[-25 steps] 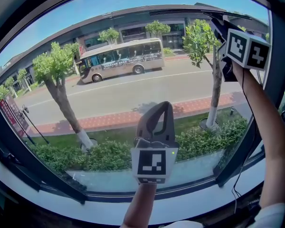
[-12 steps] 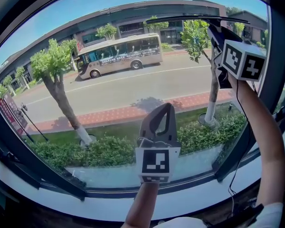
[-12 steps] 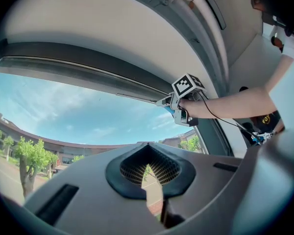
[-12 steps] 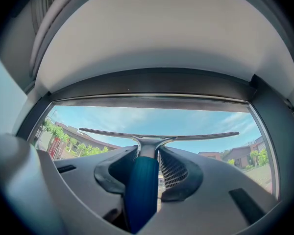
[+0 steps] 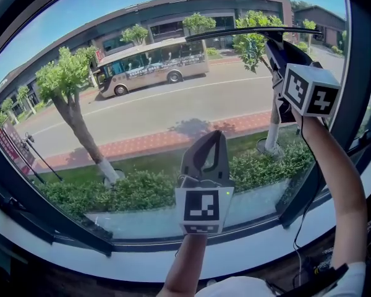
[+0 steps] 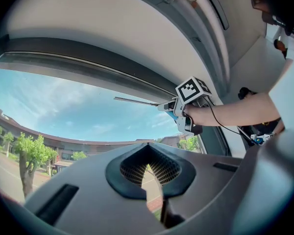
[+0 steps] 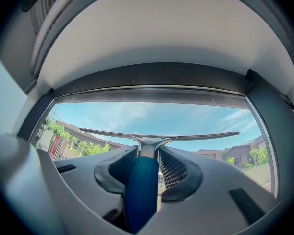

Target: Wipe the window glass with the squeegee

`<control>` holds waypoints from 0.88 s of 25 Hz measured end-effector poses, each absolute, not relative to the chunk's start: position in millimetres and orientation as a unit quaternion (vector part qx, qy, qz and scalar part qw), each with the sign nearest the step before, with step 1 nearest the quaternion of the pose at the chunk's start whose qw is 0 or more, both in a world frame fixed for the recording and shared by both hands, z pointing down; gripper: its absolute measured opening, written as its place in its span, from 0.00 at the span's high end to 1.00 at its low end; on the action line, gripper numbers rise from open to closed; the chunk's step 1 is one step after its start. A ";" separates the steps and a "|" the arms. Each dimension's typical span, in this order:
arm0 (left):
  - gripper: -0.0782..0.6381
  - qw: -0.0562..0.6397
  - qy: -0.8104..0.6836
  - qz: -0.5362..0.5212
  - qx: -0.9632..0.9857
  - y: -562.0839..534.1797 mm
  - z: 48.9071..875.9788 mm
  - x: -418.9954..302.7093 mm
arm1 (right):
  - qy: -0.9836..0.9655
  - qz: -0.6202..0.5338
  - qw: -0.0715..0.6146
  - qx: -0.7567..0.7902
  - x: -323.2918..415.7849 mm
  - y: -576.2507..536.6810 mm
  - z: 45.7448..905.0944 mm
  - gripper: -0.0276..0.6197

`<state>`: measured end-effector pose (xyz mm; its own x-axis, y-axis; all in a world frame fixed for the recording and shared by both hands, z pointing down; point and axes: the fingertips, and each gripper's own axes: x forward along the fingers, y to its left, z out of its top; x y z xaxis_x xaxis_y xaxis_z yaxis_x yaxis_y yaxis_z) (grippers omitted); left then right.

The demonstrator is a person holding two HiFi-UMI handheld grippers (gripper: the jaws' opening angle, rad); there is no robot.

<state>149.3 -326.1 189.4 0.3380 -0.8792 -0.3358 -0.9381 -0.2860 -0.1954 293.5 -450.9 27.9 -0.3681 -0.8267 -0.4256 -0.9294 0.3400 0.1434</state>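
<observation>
Starting at the left of the head view, the wide clear window glass [image 5: 130,113] runs well beyond the blade's left end. We judge that a strip could go unwiped there unless a later stroke overlaps it. At lower centre our left gripper [image 5: 217,142] is raised in front of the pane, its jaws closed tip to tip on nothing. If it drifts up or right it could block a downward stroke or knock the glass.

At upper right, the long, thin, dark-bladed squeegee with a metal neck and blue handle [image 5: 247,32] lies across the pane near its top edge. We cannot tell whether the whole blade is pressed against the glass. Uneven pressure would likely lift one end and leave streaks. The right gripper [image 5: 276,47] is clamped on the blue handle, which looks round and smooth, so drag might twist it between the jaws. The blade's right end sits near the dark upright of the window frame [image 5: 360,85], where a sideways slip could catch it.

In the right gripper view, the blade reads as a slim dark line crossing mid-frame from left to right. A silvery neck flares at its centre. The blue handle drops between the jaws, lying closer to the left one.
</observation>
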 end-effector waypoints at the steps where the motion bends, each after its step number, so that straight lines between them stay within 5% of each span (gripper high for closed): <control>1: 0.89 0.180 0.569 0.080 -0.798 -326.3 189.5 149.7 | 0.807 0.183 0.138 -0.544 292.6 -450.6 31.9 0.75; 22: 0.89 0.145 0.565 0.072 -0.809 -339.2 224.2 163.8 | 0.816 0.171 0.135 -0.535 284.8 -446.3 115.5 0.75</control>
